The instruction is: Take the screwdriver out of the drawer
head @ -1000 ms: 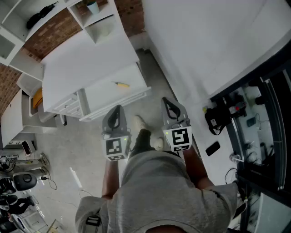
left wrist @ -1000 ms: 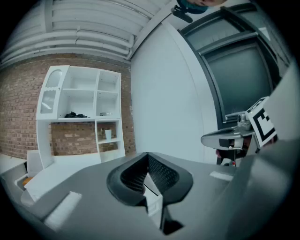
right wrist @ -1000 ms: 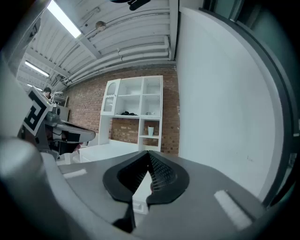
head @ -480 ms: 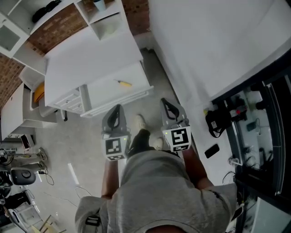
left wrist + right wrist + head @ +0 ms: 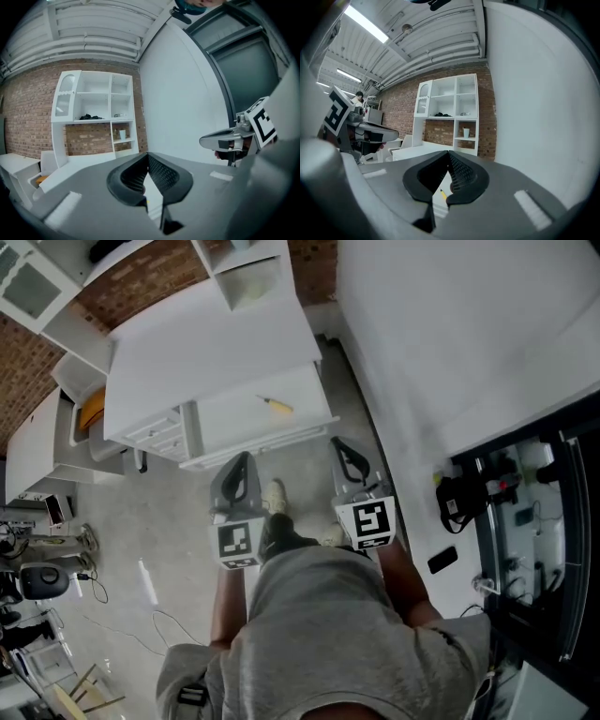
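A small screwdriver (image 5: 277,406) with a yellow handle lies in the open white drawer (image 5: 234,423) of a white desk (image 5: 206,343). In the head view both grippers are held side by side over the floor, short of the drawer front. The left gripper (image 5: 242,458) is shut and holds nothing. The right gripper (image 5: 340,443) is also shut and empty. In the right gripper view the screwdriver (image 5: 441,192) shows through the gap below the closed jaw tips (image 5: 449,153). The left gripper view has its closed tips (image 5: 148,157) aimed at the desk and shelves.
A white shelf unit (image 5: 246,277) stands on the desk against a brick wall (image 5: 141,287). Small closed drawers (image 5: 155,432) sit left of the open one. A white wall (image 5: 450,334) runs along the right, with black equipment (image 5: 464,498) beside it. Cables (image 5: 141,634) lie on the floor.
Both grippers have moved forward toward the desk; the open drawer and screwdriver now lie nearer to them in the head view. Both stay shut.
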{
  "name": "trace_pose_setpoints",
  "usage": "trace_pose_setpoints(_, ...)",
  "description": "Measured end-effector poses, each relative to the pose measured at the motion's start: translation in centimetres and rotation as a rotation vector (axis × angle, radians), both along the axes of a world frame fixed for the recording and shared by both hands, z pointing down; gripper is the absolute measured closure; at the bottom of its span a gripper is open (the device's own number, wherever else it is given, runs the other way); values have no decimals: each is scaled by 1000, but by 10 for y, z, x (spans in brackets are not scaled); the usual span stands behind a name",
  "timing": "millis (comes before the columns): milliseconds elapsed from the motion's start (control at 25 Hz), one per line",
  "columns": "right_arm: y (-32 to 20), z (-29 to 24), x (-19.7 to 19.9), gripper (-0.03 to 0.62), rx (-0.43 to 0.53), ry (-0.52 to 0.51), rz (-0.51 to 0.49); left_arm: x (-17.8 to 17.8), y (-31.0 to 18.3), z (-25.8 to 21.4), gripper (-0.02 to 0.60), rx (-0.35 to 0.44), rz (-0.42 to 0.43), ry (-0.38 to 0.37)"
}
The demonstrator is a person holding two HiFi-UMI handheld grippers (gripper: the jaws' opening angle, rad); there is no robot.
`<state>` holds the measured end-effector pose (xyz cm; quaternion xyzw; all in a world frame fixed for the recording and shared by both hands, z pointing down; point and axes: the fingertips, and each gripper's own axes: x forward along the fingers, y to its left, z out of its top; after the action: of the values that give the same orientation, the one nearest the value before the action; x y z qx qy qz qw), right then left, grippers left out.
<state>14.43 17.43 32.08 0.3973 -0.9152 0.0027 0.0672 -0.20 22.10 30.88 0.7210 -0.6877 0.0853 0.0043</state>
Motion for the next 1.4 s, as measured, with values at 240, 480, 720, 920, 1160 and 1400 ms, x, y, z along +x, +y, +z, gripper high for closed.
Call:
trace_pose_setpoints(240, -31, -1, -59, 591, -14, 1, -8, -57, -28, 2, 569, -26, -7, 5)
trace_pose_setpoints(480, -68, 5, -107, 591, -37, 33, 15, -106, -72, 10, 569, -52, 15, 33)
trace_pose_setpoints(720, -107, 15, -145, 591, -73, 66, 60, -145, -120, 18, 569, -65, 67, 54)
trace_pose_setpoints(920, -133, 20, -168, 591, -95, 81, 125, -168, -155, 24, 569, -80, 138, 64)
trace_pose_setpoints(1160, -159, 35, -182, 591, -134, 83, 223, -182, -193, 36, 569, -110, 245, 70)
trace_pose_setpoints(1400, -175, 59, -184, 591, -211, 86, 320, -179, -226, 64, 569, -149, 368, 63)
